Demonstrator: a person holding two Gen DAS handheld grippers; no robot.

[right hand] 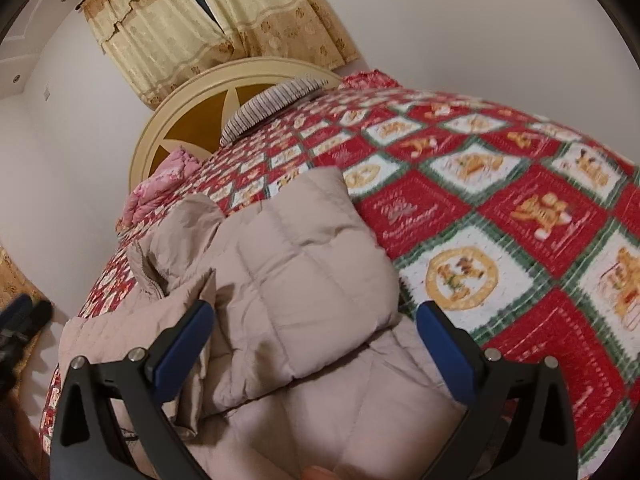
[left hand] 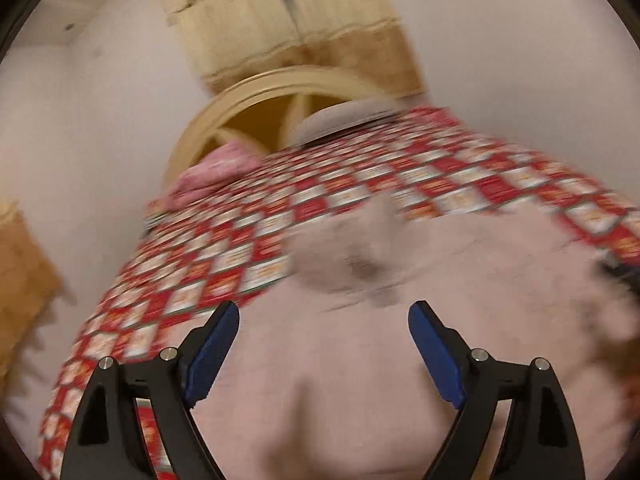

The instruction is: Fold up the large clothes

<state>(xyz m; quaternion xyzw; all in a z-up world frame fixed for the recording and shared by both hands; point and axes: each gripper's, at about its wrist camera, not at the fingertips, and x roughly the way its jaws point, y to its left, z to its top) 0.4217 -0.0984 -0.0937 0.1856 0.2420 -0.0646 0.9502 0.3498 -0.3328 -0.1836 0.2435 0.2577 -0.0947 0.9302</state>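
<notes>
A beige quilted puffer jacket lies on the bed's red, white and green patterned quilt, with one padded part folded over its body and the collar at the left. My right gripper hangs above it, jaws wide apart and empty. In the blurred left wrist view the same jacket fills the lower right, over the quilt. My left gripper is open and empty above the jacket.
A round cream headboard stands at the far end, with a striped pillow and a pink cloth near it. Beige curtains hang behind. White walls stand on both sides. The bed's left edge drops off near the jacket.
</notes>
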